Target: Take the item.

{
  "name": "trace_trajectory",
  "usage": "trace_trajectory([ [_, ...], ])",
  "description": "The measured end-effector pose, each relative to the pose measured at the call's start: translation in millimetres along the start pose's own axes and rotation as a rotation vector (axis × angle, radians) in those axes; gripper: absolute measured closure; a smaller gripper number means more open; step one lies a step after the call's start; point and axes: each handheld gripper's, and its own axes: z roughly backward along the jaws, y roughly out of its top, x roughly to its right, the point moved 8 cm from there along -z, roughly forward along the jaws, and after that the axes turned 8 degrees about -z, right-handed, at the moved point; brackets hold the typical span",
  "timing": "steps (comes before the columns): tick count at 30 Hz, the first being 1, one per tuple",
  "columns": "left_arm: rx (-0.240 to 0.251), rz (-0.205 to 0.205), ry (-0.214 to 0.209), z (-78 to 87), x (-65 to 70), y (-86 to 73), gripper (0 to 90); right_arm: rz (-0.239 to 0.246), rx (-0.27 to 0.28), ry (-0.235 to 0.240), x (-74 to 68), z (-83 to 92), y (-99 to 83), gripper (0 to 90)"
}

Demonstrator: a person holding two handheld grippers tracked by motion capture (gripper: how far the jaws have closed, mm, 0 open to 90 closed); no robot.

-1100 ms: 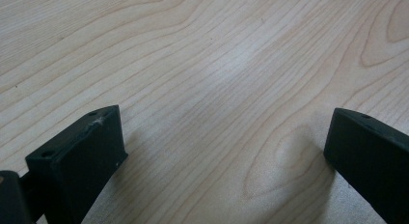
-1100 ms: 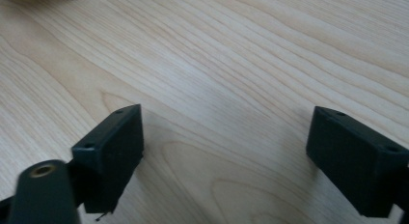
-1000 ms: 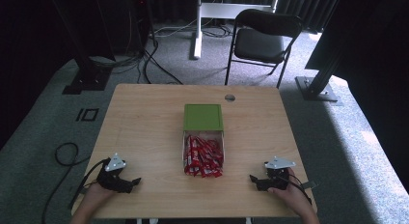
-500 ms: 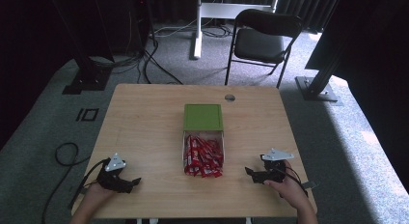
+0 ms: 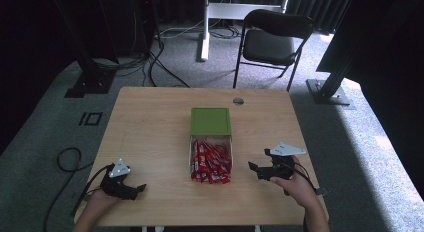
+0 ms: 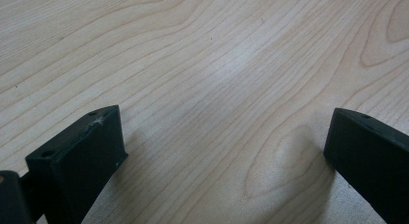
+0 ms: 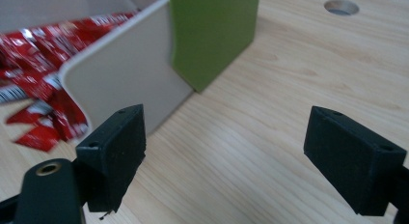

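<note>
Your right tool (image 5: 260, 168) sits jaws apart just right of the box (image 5: 211, 142) mid-table, red packets (image 5: 210, 162) spilling near. Left tool (image 5: 131, 188) waits apart, near-left on the table (image 5: 150, 127). Looks like an approach; next, reach in for a packet.
</note>
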Motion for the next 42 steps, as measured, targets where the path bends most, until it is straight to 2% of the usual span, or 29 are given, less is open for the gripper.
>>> trace_trajectory([
  [4, 0.0, 0.0, 0.0, 0.0, 0.0, 0.0, 1.4, 0.007, 0.011, 0.008, -4.5, -1.0, 7.2, 14.6],
  [8, 0.0, 0.0, 0.0, 0.0, 0.0, 0.0, 1.5, 0.025, 0.026, 0.05, -20.7, -2.2, 20.3, 14.7],
  [12, 0.0, 0.0, 0.0, 0.0, 0.0, 0.0, 1.4, 0.062, 0.039, 0.069, -33.9, -3.0, 31.8, 14.7],
  [14, 0.0, 0.0, 0.0, 0.0, 0.0, 0.0, 1.5, 0.068, 0.043, 0.072, -36.1, -3.3, 34.5, 14.7],
  [18, 0.002, 0.003, 0.0, -0.1, 0.1, 0.2, 1.4, 0.093, 0.05, 0.109, -51.8, -5.1, 45.0, 14.7],
  [22, 0.002, -0.004, -0.002, 0.1, -0.1, -0.1, 1.5, 0.117, 0.058, 0.117, -63.1, -8.2, 55.5, 14.7],
  [30, 0.002, -0.004, -0.005, 0.3, 0.1, -0.3, 1.4, 0.15, 0.046, 0.132, -86.3, -27.3, 65.4, 18.1],
  [31, 0.002, -0.004, -0.005, 0.3, 0.1, -0.3, 1.5, 0.149, 0.046, 0.137, -89.3, -30.2, 66.3, 20.4],
  [33, 0.002, -0.004, -0.005, 0.3, 0.1, -0.3, 1.5, 0.158, 0.071, 0.134, -95.0, -37.1, 71.0, 31.6],
  [35, 0.003, -0.004, -0.005, 0.2, 0.1, -0.3, 1.4, 0.174, 0.062, 0.149, -102.6, -42.5, 71.0, 34.1],
  [37, 0.003, -0.004, -0.005, 0.2, 0.1, -0.2, 1.5, 0.194, 0.049, 0.144, -107.3, -48.9, 70.6, 38.7],
  [40, 0.003, -0.007, -0.004, 0.2, -0.2, -0.2, 1.4, 0.18, 0.026, 0.136, -110.2, -57.8, 69.9, 48.2],
  [41, 0.003, -0.005, -0.004, 0.2, -0.1, -0.2, 1.5, 0.161, 0.018, 0.125, -110.2, -60.6, 69.7, 47.2],
  [42, 0.003, -0.006, -0.004, 0.2, -0.1, -0.3, 1.4, 0.163, 0.019, 0.105, -109.2, -63.3, 70.1, 46.9],
])
